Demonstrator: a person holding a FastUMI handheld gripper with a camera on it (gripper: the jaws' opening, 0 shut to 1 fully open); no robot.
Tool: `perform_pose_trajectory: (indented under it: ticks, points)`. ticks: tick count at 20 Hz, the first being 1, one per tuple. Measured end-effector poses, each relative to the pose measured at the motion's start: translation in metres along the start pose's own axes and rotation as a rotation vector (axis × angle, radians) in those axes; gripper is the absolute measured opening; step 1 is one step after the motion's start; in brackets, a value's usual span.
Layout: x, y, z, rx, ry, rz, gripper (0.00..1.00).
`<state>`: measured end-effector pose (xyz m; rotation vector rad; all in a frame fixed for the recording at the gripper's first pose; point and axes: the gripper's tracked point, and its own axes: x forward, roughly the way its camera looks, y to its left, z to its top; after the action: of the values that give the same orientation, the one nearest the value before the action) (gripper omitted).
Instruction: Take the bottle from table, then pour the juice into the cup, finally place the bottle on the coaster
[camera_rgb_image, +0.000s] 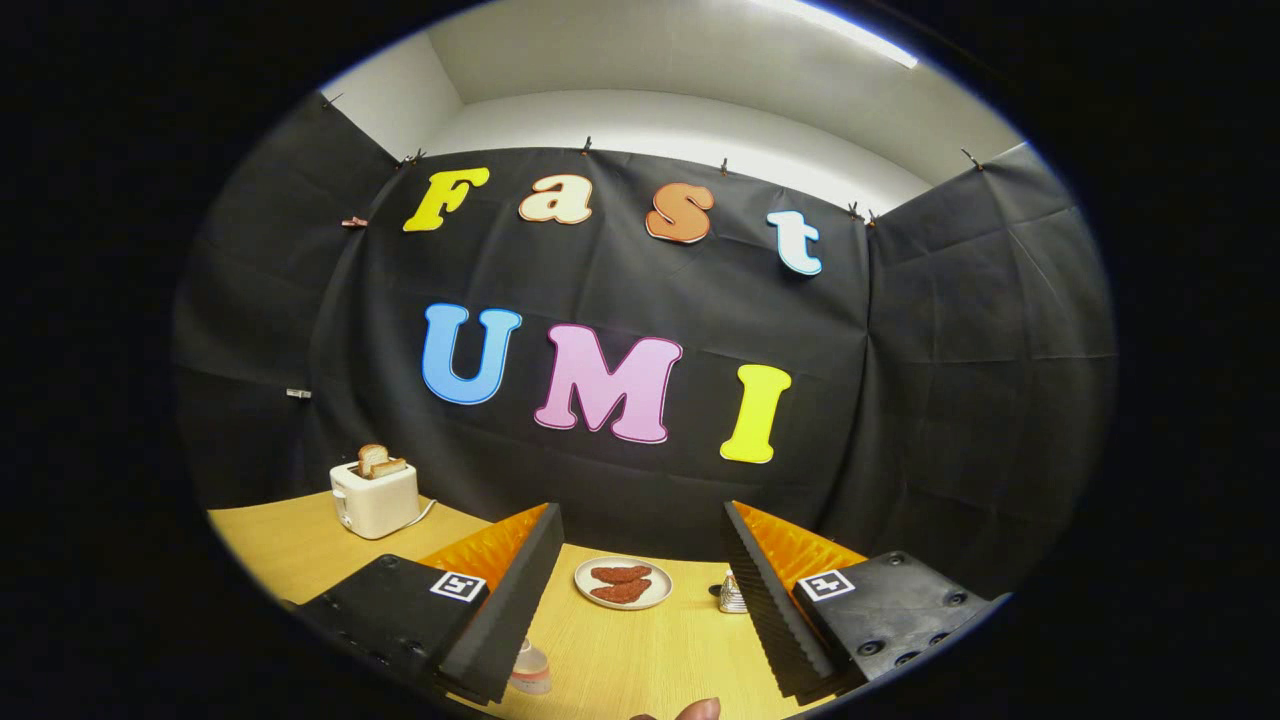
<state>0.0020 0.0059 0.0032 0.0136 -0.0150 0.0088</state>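
The wooden table (300, 550) carries a white toaster (374, 500) with bread in it, off to the left of a small plate (623, 584) of reddish food that lies beyond the gripper (640, 610). What looks like the bottle's top (530, 670) sits nearer than the plate, just inside the left finger, with a small shiny object (732, 594) right of the plate by the right finger. The fingers stand wide apart, holding and touching nothing, so the approach should probably dip lower and shift left to centre the bottle before closing.
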Motion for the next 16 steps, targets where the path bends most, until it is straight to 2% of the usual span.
perform_pose_trajectory:
  ticks: [7, 10, 14, 16]
  points:
    - [0.004, 0.001, -0.008, 0.041, 0.017, -0.018, 0.97]
    - [0.004, 0.020, -0.015, 0.114, -0.015, 0.036, 0.97]
    - [-0.005, 0.044, -0.051, 0.212, -0.015, 0.085, 0.97]
    - [-0.009, 0.054, -0.066, 0.218, -0.031, 0.094, 0.97]
